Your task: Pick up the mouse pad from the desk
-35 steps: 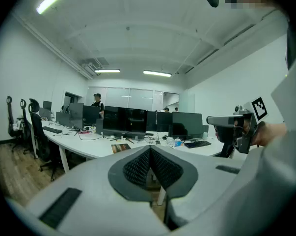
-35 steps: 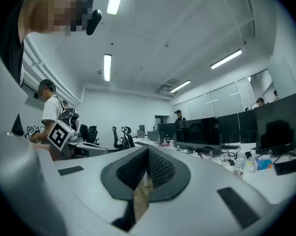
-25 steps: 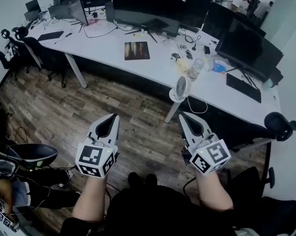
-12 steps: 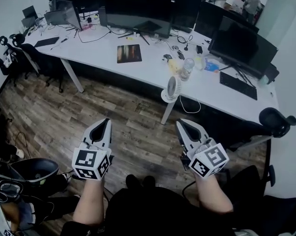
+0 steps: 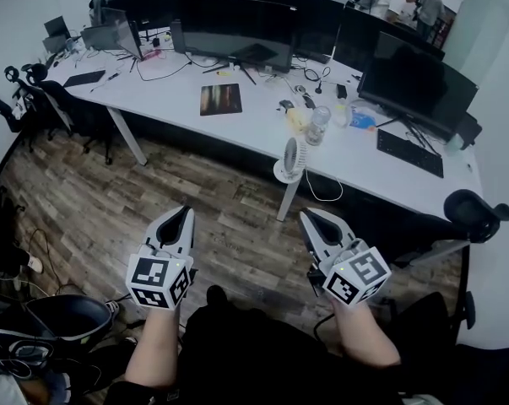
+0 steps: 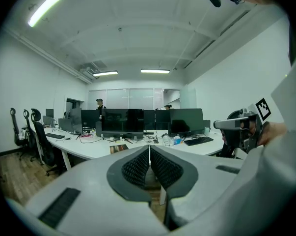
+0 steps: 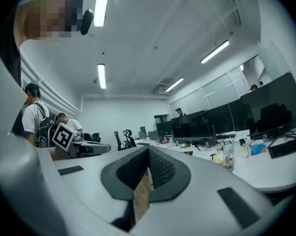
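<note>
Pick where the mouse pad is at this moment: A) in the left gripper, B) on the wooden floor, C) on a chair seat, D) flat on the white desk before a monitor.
D: the mouse pad lies flat on the white desk, in front of the dark monitor.

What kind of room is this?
Probably an office. A long white desk holds a row of big monitors and a keyboard, and office chairs stand beside it.

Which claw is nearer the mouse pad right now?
Left. The left claw hangs over the floor almost straight before the mouse pad; right claw is beside it, farther right.
</note>
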`<state>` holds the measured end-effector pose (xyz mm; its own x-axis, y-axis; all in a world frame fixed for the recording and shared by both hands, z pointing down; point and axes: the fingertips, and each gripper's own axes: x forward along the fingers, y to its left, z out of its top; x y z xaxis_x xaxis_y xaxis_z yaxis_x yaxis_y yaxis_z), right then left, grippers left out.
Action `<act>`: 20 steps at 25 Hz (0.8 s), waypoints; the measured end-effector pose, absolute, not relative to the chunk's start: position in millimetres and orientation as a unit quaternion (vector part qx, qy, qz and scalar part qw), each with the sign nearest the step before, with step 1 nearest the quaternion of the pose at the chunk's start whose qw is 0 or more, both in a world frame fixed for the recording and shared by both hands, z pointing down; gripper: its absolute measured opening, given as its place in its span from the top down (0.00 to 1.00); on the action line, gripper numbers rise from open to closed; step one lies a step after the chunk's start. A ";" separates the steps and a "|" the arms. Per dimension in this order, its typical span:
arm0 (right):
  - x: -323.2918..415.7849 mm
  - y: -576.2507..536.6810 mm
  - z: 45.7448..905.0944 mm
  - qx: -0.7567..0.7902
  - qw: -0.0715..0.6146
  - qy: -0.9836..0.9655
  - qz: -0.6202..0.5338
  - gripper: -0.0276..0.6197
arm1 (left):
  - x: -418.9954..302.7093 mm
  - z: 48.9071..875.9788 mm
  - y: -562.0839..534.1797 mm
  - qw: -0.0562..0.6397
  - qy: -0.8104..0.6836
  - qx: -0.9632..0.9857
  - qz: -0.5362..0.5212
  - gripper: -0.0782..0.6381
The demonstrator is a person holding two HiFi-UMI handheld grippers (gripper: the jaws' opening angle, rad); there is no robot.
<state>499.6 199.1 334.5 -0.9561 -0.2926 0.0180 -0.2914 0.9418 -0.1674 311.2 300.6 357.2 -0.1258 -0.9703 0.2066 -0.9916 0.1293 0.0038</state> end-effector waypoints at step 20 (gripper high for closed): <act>338.4 138.9 342.6 -0.152 -0.024 0.984 -0.086 0.95 | 156.3 369.0 236.0 0.088 -0.735 0.671 0.043 0.88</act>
